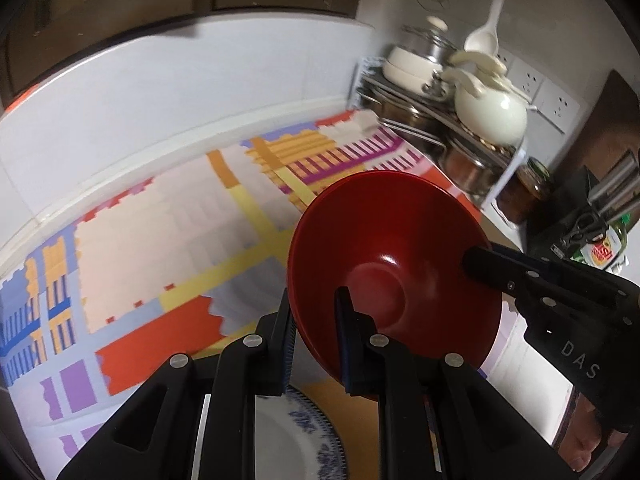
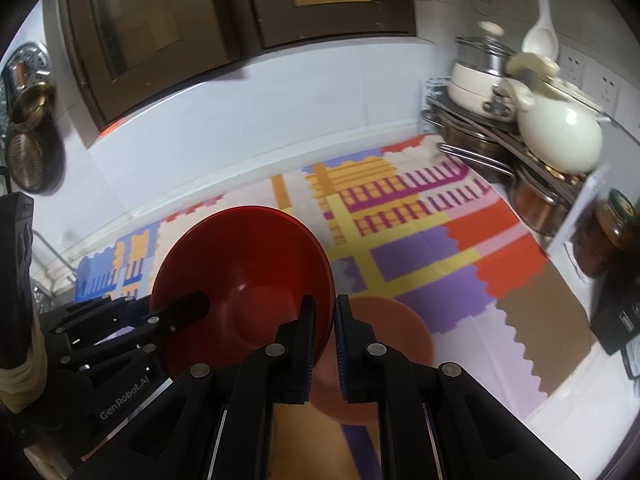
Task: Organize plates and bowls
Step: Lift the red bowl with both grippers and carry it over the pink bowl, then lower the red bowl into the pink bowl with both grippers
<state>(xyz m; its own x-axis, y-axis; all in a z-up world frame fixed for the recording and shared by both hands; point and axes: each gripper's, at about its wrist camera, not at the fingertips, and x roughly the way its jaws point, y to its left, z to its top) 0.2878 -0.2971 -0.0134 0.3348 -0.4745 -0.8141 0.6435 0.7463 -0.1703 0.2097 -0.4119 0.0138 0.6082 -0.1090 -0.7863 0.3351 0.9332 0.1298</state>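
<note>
At the left, the left gripper (image 1: pixel 316 336) has its fingers (image 1: pixel 286 344) closed narrowly on the near rim of a red bowl (image 1: pixel 384 248), one finger outside the wall and one inside, and the bowl is held tilted above the counter (image 1: pixel 168 240) with its patterned mat. Just below those fingers a white plate with blue trim (image 1: pixel 304 432) lies flat on the counter. In the right wrist view the same red bowl (image 2: pixel 244 276) shows tipped up, and the right gripper (image 2: pixel 323 336) clamps its right-hand rim, the fingers (image 2: pixel 306 344) nearly together with the thin wall between them. Beneath them a brown plate (image 2: pixel 384 356) rests on the mat. Farther right, a rack (image 1: pixel 432 120) at the back corner carries pots and a cream kettle (image 1: pixel 490 114), with a dark jar (image 2: pixel 612 236) standing beside it near the counter's edge.
</note>
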